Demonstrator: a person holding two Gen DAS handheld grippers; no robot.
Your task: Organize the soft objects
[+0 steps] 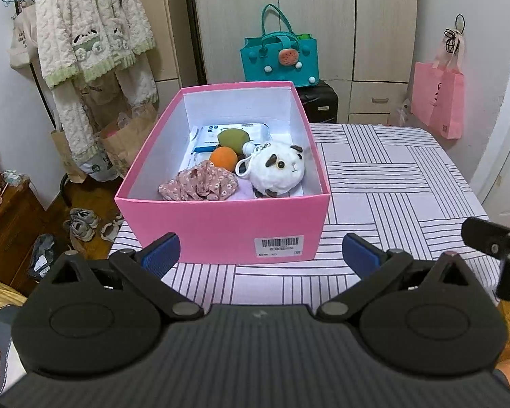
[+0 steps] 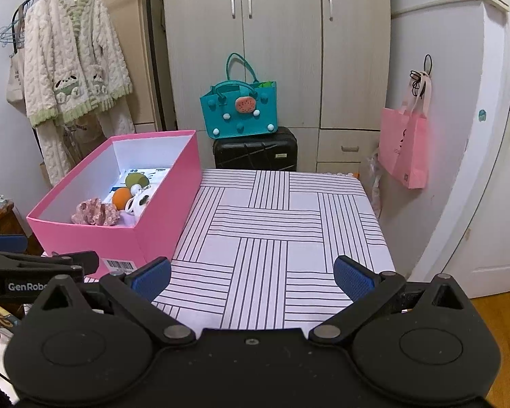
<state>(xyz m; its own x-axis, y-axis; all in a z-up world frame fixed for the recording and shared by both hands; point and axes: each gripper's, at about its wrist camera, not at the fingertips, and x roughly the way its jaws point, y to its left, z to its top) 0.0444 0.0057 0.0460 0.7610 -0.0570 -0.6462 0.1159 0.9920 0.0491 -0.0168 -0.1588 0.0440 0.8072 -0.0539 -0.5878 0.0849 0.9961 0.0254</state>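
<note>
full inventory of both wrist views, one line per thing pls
box: 1, pink, white inside, on the table's left side
plush toy: 1, white with dark patches, in the box, near right
scrunchie: 1, pink floral, in the box, near left
orange ball: 1, in the box, middle
green ball: 1, olive, behind the orange ball
wipes pack: 1, white and blue, box floor, far end
table: 1, white striped cover
tote bag: 1, teal, on the suitcase
suitcase: 1, black, behind the table
pink bag: 1, hanging at right
robe: 1, cream and green, hanging at left
left gripper: open, empty
right gripper: open, empty
</note>
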